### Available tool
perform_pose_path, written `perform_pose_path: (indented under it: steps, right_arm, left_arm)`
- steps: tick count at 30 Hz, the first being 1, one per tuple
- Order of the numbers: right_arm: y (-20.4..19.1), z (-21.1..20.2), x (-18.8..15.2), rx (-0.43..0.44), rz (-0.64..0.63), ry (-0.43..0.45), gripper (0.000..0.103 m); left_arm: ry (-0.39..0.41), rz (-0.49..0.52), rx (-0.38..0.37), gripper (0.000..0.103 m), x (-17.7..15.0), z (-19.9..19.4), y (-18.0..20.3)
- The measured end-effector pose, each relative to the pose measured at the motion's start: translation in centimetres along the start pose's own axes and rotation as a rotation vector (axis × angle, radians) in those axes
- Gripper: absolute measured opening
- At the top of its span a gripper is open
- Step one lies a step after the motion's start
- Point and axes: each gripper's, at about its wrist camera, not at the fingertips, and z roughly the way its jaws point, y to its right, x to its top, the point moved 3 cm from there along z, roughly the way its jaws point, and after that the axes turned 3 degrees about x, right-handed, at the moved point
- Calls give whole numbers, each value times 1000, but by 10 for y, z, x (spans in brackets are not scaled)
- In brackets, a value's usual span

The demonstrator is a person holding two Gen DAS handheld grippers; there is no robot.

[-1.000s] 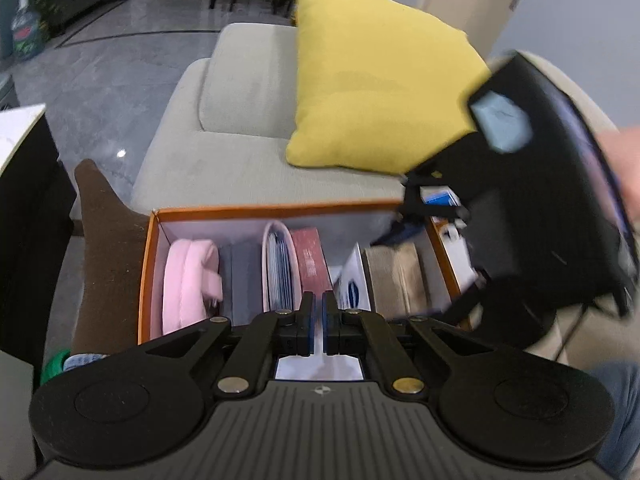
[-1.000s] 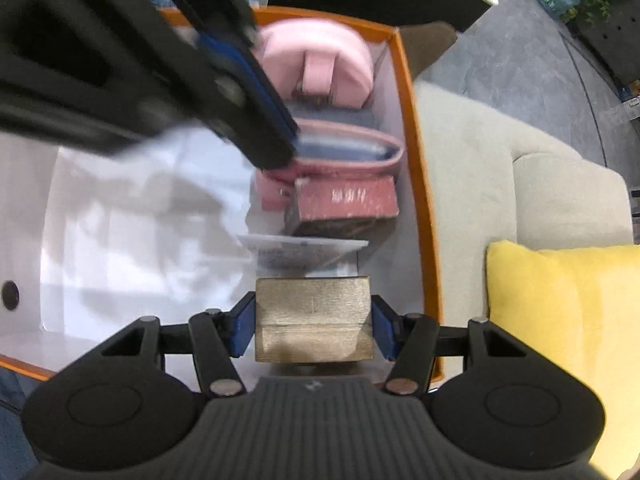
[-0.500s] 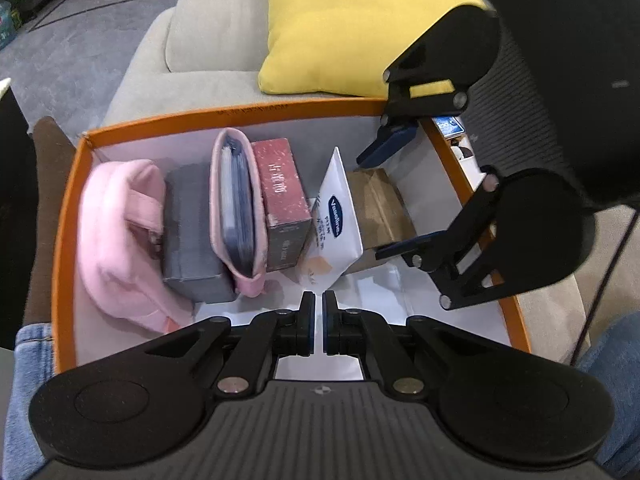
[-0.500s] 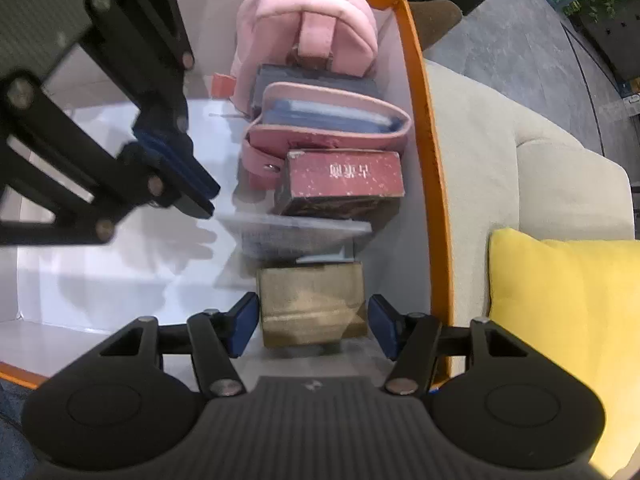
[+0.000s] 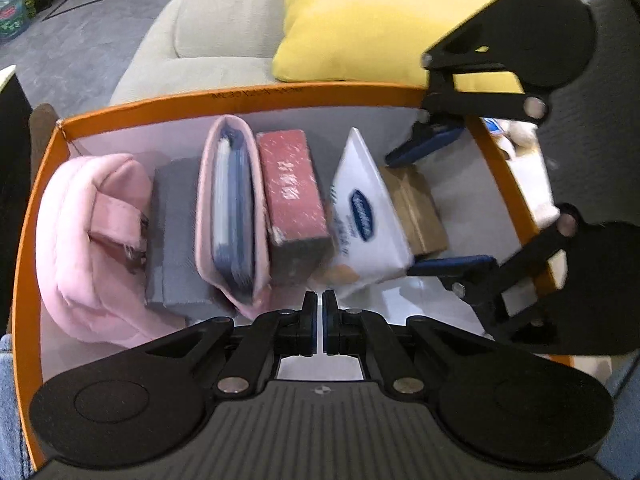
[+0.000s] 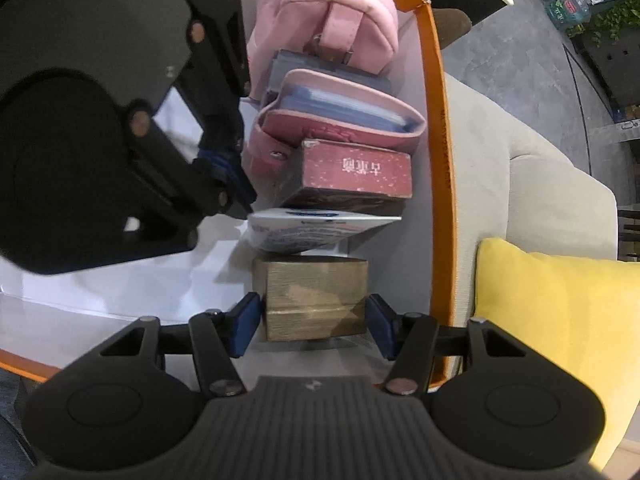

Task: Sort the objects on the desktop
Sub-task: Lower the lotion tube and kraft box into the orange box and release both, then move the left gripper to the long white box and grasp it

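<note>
A beige sofa [image 5: 224,32] with a yellow cushion [image 5: 360,20] stands behind an orange-rimmed box [image 5: 240,98] with a white lining. Inside it, from left to right in the left wrist view: a pink pouch [image 5: 88,240], a grey block [image 5: 172,236], a pink case [image 5: 234,216] standing on edge with blue contents, a red box [image 5: 296,196], a white packet [image 5: 368,216] leaning to the left, and a brown box [image 5: 420,208] at the end of the row.

The left gripper [image 5: 320,316] hangs low over the box floor just in front of the pink case and red box; its jaws are closed with nothing between them. The right gripper [image 6: 316,324] straddles the brown box [image 6: 316,300], its jaws closing at about the box's width; the blue pads sit at the two sides, and whether they press cannot be told for certain.

Risks, as judged from here: the white packet [image 6: 320,230] rests against the brown box, so shifting or lifting that box may let the packet fall flat. The two grippers work close together inside one box and could collide. A light grip on the smooth sides could let the box slip.
</note>
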Motion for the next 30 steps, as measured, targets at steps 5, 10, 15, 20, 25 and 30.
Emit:
perform_pose_path:
  steps: [5, 10, 15, 20, 25, 30]
  right_arm:
    - [9, 3, -3, -30, 13, 13, 54]
    - [12, 1, -6, -38, 11, 16, 53]
    - [22, -26, -13, -34, 56, 94, 53]
    - [37, -54, -30, -42, 157, 170, 53]
    - [24, -71, -44, -66, 239, 203, 53]
    - [-2, -98, -44, -104, 314, 250, 53]
  left_arm:
    - [0, -42, 16, 1, 6, 4, -4]
    - [-13, -38, 27, 1, 1, 0, 0]
    - [-21, -16, 0, 1, -13, -12, 2]
    - [-14, -44, -6, 2, -11, -8, 8]
    - [-29, -98, 43, 2, -7, 4, 1]
    - [-65, -87, 63, 2, -15, -4, 1]
